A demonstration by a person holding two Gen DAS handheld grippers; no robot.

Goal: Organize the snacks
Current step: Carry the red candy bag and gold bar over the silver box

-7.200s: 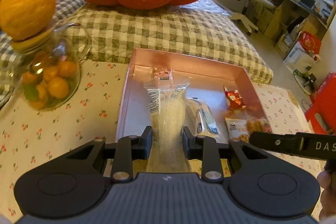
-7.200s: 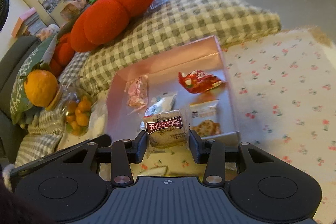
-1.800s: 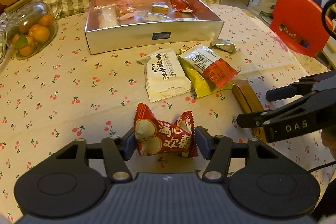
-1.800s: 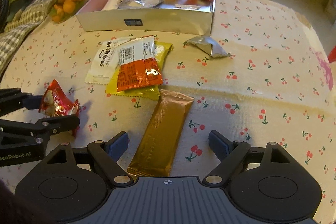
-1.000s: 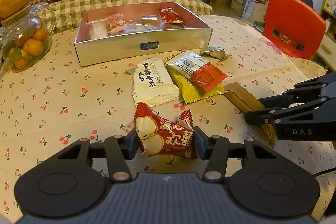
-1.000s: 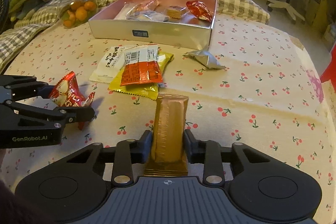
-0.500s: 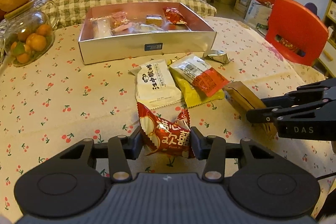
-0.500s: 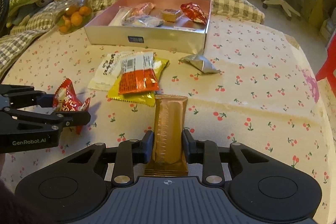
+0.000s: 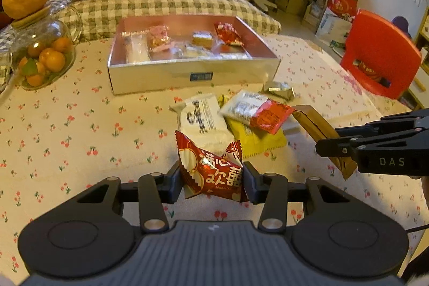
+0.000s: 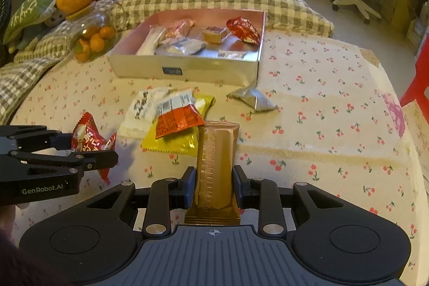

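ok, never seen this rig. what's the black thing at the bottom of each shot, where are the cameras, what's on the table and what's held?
No robot: a person holds a two-finger gripper in each hand, each with a fisheye camera looking along its fingers. The left gripper, jaws just closed further, clamps a red crinkly snack packet. The right gripper clamps a long gold foil bar. On the cherry-print tablecloth lie a silver box of snacks, white, yellow, orange-and-white and small silver packets.
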